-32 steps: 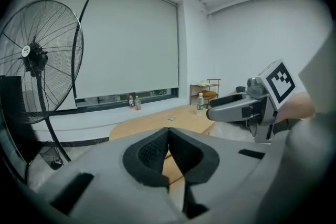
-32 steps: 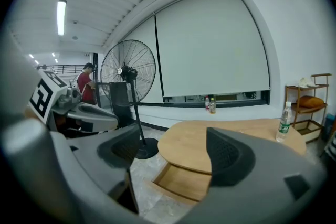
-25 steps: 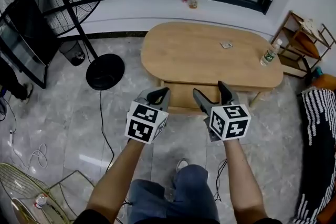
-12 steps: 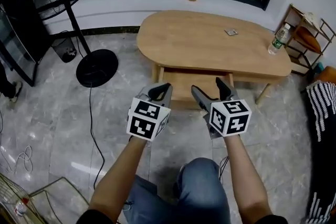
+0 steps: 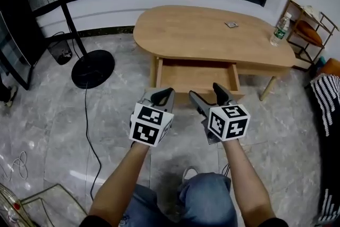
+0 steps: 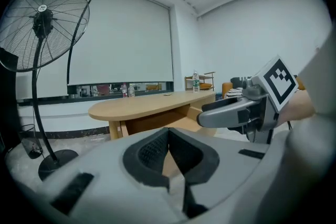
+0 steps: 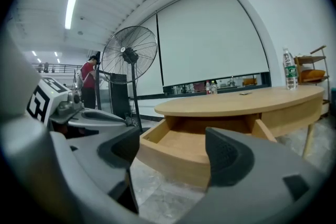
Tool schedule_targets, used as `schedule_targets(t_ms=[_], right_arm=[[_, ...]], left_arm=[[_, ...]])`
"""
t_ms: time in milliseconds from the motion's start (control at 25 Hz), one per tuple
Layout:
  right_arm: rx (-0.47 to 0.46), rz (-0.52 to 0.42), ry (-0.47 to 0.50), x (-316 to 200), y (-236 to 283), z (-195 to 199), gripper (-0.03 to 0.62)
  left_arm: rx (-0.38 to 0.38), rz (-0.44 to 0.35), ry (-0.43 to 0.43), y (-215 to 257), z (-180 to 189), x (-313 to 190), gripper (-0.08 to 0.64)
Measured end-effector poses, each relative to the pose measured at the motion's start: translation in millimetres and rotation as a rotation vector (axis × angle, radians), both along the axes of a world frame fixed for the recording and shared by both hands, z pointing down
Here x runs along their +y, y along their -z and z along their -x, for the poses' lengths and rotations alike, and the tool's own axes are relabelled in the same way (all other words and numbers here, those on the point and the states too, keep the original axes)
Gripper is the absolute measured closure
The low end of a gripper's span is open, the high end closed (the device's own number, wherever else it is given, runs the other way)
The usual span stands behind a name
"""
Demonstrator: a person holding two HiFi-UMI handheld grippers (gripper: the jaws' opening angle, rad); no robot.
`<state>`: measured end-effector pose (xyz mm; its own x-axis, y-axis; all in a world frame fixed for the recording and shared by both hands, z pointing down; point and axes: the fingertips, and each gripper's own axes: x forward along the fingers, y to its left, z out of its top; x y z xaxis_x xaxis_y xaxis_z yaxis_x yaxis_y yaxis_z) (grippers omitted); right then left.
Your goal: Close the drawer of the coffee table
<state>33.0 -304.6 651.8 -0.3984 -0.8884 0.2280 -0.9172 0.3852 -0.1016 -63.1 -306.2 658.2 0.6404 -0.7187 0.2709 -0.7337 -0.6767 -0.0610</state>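
1. Drawer (image 5: 196,76): pulled out from under the coffee table (image 5: 207,29), front edge towards me.
2. My left gripper (image 5: 162,94), jaws pressed together on nothing, and my right gripper (image 5: 204,91), jaws spread and empty, both sit near that edge without touching it.
3. Marble floor (image 5: 122,109) on both sides; fan base (image 5: 93,67) well to the left.

Head of standing fan (image 5: 93,68) cut off at top edge, drawer (image 5: 197,76) rear hidden under tabletop (image 5: 207,29), small flat item (image 5: 231,24) there too small to identify, shelf (image 5: 308,33) cropped at right
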Motion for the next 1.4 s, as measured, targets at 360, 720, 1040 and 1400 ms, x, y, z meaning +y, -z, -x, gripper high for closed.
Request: schedule_targets(t_ms=[360,720,1040,1400], right_arm=[[-0.080,0.006,-0.017,16.9,-43.7,-4.7,0.204],[-0.236,0.046,-0.054,16.1,-90.2,-11.7,0.204],[-0.471,0.076,-0.091,3.0,-120.8,-19.3,0.204],[-0.843,0.092,-0.126,-18.2,-143.4,-25.6,0.163]], left_arm=[[-0.009,0.005,0.003,-32.1,-8.8,13.9,0.558],[-0.021,-0.002,0.007,-48.8,-8.3,10.7,0.558],[-0.013,-0.003,0.038,-53.6,2.6,6.3,0.558],[-0.029,0.017,0.069,-61.2,13.0,6.0,0.558]])
